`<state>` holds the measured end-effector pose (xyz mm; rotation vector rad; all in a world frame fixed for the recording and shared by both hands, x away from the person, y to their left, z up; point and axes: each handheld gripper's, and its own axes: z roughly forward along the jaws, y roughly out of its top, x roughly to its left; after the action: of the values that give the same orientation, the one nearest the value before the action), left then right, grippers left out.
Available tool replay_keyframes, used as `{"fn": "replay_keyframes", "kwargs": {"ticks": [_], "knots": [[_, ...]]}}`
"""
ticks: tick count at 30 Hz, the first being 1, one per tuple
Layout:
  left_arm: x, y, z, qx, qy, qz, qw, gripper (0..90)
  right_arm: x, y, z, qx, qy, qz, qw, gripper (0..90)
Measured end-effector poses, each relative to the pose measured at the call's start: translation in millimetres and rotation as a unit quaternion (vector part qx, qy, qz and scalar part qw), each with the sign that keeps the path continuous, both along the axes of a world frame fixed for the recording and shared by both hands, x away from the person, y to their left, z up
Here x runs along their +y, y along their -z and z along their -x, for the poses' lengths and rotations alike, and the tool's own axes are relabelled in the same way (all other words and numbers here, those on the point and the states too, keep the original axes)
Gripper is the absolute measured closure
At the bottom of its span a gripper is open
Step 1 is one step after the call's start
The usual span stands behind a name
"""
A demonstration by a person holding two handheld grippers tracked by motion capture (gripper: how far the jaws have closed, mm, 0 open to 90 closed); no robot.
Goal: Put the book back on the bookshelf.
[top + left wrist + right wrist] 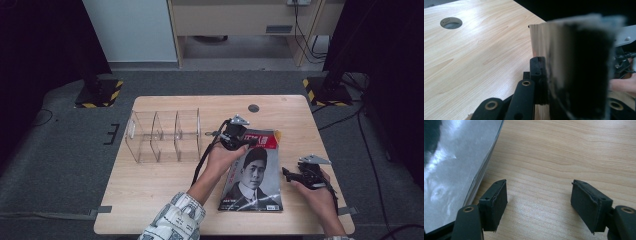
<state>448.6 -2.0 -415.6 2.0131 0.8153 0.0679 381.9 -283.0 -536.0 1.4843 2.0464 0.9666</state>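
The left gripper (248,141) clamps the far edge of the magazine (253,175), which lies toward the tabletop's near right corner, while the right gripper (288,173) rests open beside the magazine's right edge.

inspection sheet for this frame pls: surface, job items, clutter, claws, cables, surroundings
Surface: light wooden table with a round cable hole near its far edge.
Job's things: magazine with a portrait cover, far end gripped; clear divided organizer stands to its left.
Clutter: nothing seen.
Claws: left claw shut on the magazine's far edge; right claw open, over bare wood just right of the magazine.
Cables: a black cable trails from the left claw; more cables run across the floor at right.
Surroundings: grey carpet, two hazard-striped stand bases, a wooden desk behind.
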Motion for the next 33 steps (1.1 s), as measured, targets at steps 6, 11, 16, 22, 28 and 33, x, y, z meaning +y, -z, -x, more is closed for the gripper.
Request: {"fn": "replay_keyframes", "kwargs": {"ticks": [6,11,16,22,28,33], "knots": [[1.8,-10.1,0.2,-0.008,-0.002,0.006,0.9999,86.4,0.9,0.5,0.5,-0.002,-0.001,0.003,1.0000,29.2],[4.1,-16.7,0.5,-0.015,-0.004,0.009,0.9998,86.4,2.1,1.2,0.7,-0.005,0.000,0.009,0.9999,28.3],[6.6,-23.3,-0.2,-0.019,-0.005,0.012,0.9997,86.4,4.7,1.3,0.9,-0.004,-0.005,0.025,0.9997,26.6],[11.9,-33.9,0.0,-0.028,-0.005,0.023,0.9993,86.4,4.6,1.4,0.7,-0.005,-0.006,0.026,0.9996,26.4],[17.8,-42.5,-1.2,-0.035,-0.010,0.029,0.9989,86.4,4.5,1.4,0.6,-0.005,-0.008,0.026,0.9996,26.2],[21.4,-49.1,-2.2,-0.039,-0.015,0.040,0.9983,86.4,4.8,1.5,0.7,-0.006,-0.008,0.026,0.9996,26.0]]}}
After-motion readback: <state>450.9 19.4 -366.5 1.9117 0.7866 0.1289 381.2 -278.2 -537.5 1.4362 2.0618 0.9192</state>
